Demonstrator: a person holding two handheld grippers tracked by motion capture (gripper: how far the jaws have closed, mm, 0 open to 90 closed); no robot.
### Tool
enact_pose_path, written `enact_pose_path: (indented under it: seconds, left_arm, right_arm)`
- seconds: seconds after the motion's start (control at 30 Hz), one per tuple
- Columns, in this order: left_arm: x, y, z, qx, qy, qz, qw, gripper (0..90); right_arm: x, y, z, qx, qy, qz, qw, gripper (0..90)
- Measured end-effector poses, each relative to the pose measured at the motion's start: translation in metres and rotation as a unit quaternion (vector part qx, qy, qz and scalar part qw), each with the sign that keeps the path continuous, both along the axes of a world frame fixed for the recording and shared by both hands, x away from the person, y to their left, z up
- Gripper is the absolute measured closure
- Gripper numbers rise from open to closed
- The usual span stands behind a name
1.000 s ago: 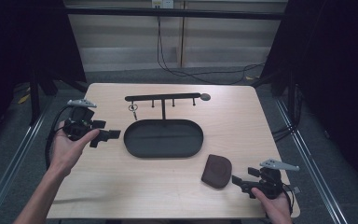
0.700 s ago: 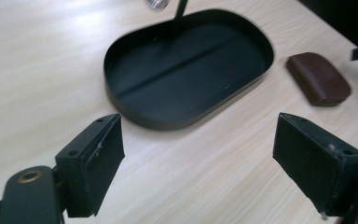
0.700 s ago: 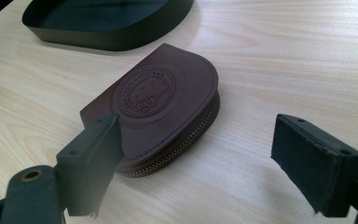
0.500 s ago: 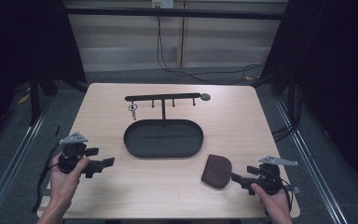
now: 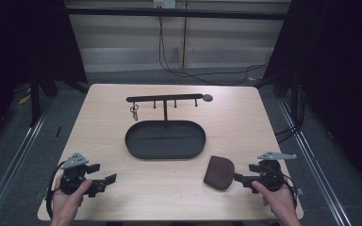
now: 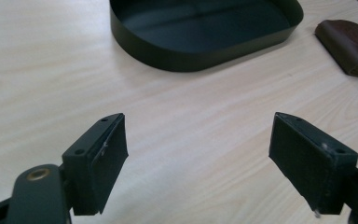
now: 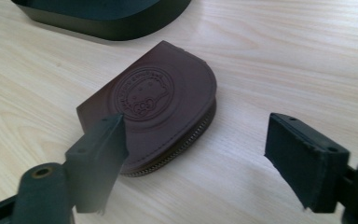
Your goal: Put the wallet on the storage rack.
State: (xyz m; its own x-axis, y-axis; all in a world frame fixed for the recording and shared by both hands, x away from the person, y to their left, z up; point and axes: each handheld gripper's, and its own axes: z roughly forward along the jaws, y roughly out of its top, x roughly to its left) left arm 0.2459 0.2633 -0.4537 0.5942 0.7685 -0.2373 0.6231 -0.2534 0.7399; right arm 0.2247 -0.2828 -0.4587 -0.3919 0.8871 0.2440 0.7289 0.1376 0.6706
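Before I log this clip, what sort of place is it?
Likely a lab recording bench rather than a home: a bare wooden table ringed by black curtains, metal floor rails, and loose cables along the back wall.

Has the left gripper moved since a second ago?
Yes. The left gripper has come toward the table's near edge, from beside the black tray to well below it in the high view.
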Motion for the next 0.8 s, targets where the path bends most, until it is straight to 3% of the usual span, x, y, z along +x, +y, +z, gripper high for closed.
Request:
enact_pose_path:
  seconds: [0.07,0.17,0.3,0.4,0.43,0.73,0.77,0.8]
  left_arm:
    - [-0.005,-0.002,-0.005,-0.003,-0.003,0.001,1.0,20.5]
    - [-0.01,-0.002,-0.013,-0.015,0.013,-0.006,0.9998,20.2]
    - [-0.011,-0.006,-0.016,0.003,0.015,0.004,0.9999,20.1]
    - [-0.01,-0.008,-0.015,0.0,0.011,-0.007,0.9999,20.1]
    - [-0.009,-0.01,-0.016,0.0,0.009,-0.01,0.9999,20.0]
    - [-0.002,-0.015,-0.018,0.009,0.019,-0.026,0.9995,20.5]
    - [-0.002,-0.015,-0.018,0.013,0.024,-0.032,0.9991,20.5]
    - [-0.002,-0.015,-0.018,0.013,0.024,-0.032,0.9991,20.4]
  right_arm:
    - [0.003,0.001,0.0,0.005,0.005,0.004,1.0,22.6]
    - [0.011,0.005,-0.001,-0.008,0.022,0.012,0.9997,25.7]
    - [0.018,0.012,-0.003,-0.016,0.041,0.027,0.9987,25.1]
    - [0.023,0.018,-0.001,-0.029,0.053,0.038,0.9975,23.9]
    - [0.027,0.022,0.002,-0.033,0.068,0.048,0.996,23.6]
    - [0.048,0.034,0.01,-0.055,0.114,0.072,0.9894,21.8]
    - [0.055,0.037,0.009,-0.062,0.132,0.085,0.9857,20.5]
    - [0.055,0.037,0.009,-0.062,0.132,0.085,0.9857,20.5]
